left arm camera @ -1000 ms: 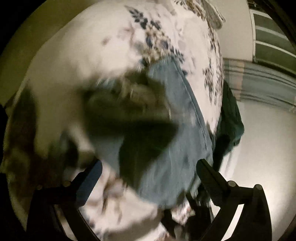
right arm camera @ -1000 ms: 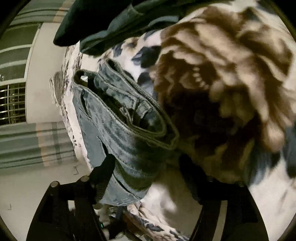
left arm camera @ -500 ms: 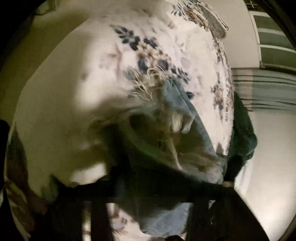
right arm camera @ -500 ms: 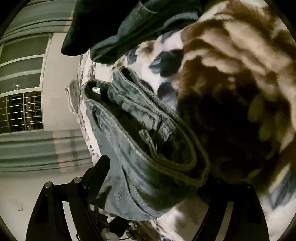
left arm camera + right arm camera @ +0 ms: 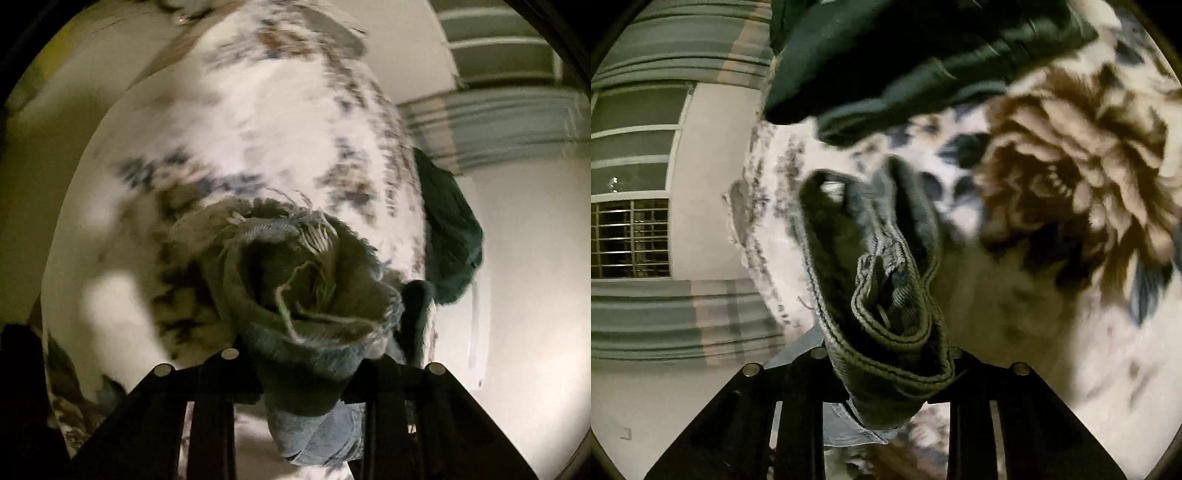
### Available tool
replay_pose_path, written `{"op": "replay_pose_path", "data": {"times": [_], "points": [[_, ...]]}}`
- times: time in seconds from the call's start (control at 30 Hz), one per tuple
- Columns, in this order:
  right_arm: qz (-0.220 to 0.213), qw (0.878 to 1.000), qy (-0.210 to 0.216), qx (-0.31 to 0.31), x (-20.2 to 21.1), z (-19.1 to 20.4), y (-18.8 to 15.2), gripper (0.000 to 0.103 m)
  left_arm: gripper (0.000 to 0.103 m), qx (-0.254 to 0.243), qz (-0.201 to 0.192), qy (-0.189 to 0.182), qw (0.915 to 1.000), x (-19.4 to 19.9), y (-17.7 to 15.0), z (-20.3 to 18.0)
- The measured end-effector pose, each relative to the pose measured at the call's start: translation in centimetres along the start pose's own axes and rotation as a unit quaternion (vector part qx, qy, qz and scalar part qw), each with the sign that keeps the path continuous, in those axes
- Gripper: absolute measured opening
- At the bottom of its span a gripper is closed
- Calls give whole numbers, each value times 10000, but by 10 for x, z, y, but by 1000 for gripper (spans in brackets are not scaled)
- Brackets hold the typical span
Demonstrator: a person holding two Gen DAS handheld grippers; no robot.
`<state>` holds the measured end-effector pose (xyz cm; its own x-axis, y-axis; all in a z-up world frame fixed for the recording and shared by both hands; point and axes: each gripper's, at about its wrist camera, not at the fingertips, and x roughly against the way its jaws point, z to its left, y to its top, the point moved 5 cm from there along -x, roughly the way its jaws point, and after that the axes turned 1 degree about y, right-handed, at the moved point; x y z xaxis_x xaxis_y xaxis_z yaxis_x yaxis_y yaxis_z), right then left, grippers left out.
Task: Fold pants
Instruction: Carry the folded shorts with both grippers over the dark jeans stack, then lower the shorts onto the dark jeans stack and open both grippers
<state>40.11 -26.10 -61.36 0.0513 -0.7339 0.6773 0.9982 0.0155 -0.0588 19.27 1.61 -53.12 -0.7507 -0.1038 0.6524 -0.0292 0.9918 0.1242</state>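
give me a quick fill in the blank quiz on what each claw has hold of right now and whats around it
1. The left claw is shut on the frayed ____ end of the blue jeans.
2. The right claw is shut on the stitched ____ of the jeans.
3. The sheet under the jeans has a ____ print.
4. The other garment on the sheet is dark ____.

Missing words: hem; waistband; floral; green
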Motion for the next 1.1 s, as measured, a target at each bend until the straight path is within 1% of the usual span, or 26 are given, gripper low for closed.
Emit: {"op": "replay_pose_path", "data": {"times": [0.03,0.1,0.13,0.17,0.2,0.27,0.3,0.33,0.4,0.43,0.5,0.53,0.6,0.63,0.67,0.73,0.8,0.83,0.87,0.93,1.0,1.07,1.1], "points": [[-19,10000,29,-9,8,7,-1,27,24,-113,55,-39,9999,4,7,-16],[-92,9998,147,-29,29,35,1,27,25,-245,150,-130,9995,10,21,-41],[-134,9997,197,-47,39,44,4,27,25,-320,217,-244,9990,13,30,-62],[-209,9992,322,-89,54,61,11,27,25,-383,276,-357,9982,13,37,-78],[-283,9989,353,-91,65,73,18,27,25,-480,326,-409,9975,12,43,-94],[-495,9976,473,-64,89,103,33,27,24,-641,486,-761,9939,7,58,-140],[-678,9963,524,-36,104,121,44,27,24,-730,538,-872,9921,3,64,-161],[-871,9944,591,-43,119,138,56,27,24,-795,615,-1102,9888,-3,70,-189],[-1181,9901,762,-67,144,161,78,27,24,-930,681,-1387,9836,-14,80,-234],[-1360,9874,809,-85,157,171,89,27,24,-988,756,-1635,9787,-25,84,-266],[-1777,9792,976,-88,185,192,121,27,24,-1083,870,-1937,9712,-43,88,-310],[-2025,9741,998,-83,199,198,139,27,24,-1216,962,-2128,9647,-58,88,-338],[-2367,9666,985,-76,215,201,165,27,24,-1424,1086,-2318,9561,-83,82,-372],[-2525,9627,968,-120,220,199,177,27,24,-1541,1208,-2382,9513,-103,76,-387],[-2682,9583,978,-147,225,189,191,27,24,-1611,1306,-2410,9481,-120,70,-395],[-2872,9540,813,-264,225,167,208,27,24,-1811,1545,-2367,9420,-157,53,-399],[-2953,9520,647,-477,213,125,219,27,24,-2032,1805,-2198,9369,-199,32,-388],[-3001,9505,524,-606,203,99,219,27,24,-2179,1980,-1992,9347,-226,18,-374],[-2983,9507,463,-712,196,83,217,27,24,-2269,2114,-1816,9332,-244,7,-363],[-2826,9516,275,-1179,167,30,207,27,24,-2440,2343,-1346,9314,-279,-14,-327],[-2690,9514,110,-1494,142,-6,190,27,24,-2705,2439,-996,9260,-297,-26,-295],[-2686,9485,100,-1677,129,-29,173,27,24,-2763,2470,-948,9239,-300,-30,-278],[-2716,9464,160,-1742,126,-33,168,27,24,-2909,2467,-934,9197,-298,-31,-273]]}}
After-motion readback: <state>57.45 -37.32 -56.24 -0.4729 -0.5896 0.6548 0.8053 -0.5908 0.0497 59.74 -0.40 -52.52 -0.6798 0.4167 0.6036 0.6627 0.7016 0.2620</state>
